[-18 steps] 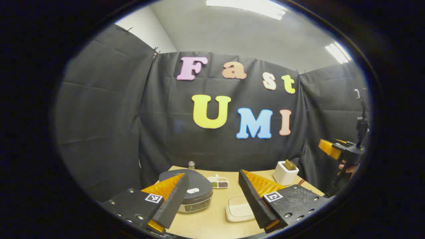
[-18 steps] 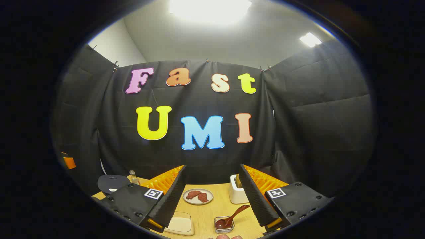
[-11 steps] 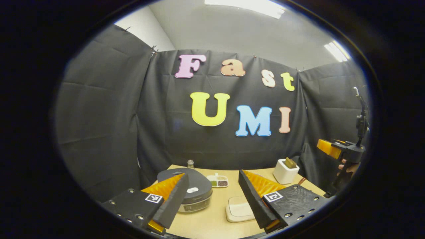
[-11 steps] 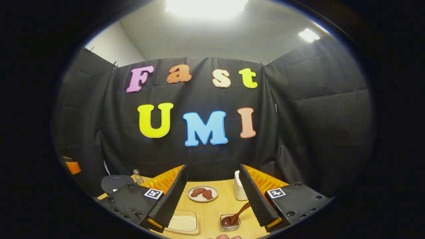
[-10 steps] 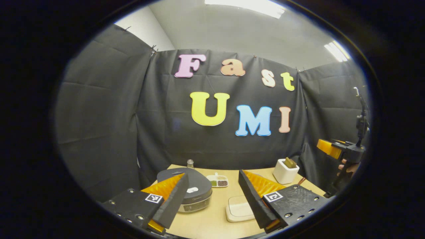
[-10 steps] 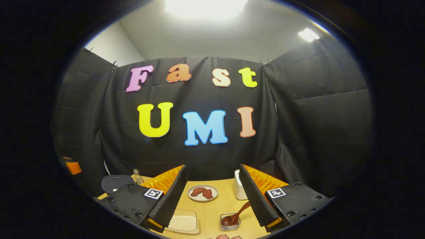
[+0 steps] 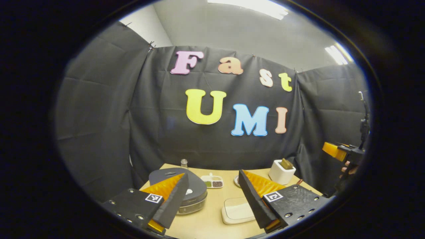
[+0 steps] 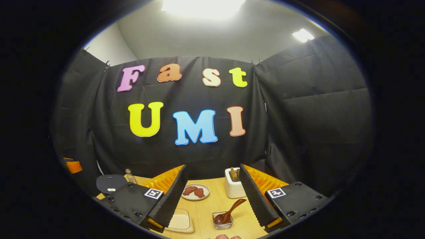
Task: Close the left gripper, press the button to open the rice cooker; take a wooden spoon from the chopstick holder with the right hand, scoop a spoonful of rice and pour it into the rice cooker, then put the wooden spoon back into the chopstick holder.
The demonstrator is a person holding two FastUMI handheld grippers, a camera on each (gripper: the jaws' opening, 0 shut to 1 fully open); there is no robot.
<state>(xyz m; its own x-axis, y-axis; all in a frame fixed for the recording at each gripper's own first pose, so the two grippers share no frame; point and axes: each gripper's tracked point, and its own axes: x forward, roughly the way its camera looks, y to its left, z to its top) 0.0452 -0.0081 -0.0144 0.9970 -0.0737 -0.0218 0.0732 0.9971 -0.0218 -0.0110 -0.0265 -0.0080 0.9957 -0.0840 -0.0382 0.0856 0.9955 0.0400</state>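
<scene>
Rice cooker [image 7: 181,189] lid down, behind left tool [image 7: 212,199] | both tools spread, empty

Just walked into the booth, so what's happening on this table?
A person holds two tools above the table, both open and empty. The left tool hovers near the closed rice cooker. The right tool faces the chopstick holder. Nothing is pressed or picked up yet.
</scene>
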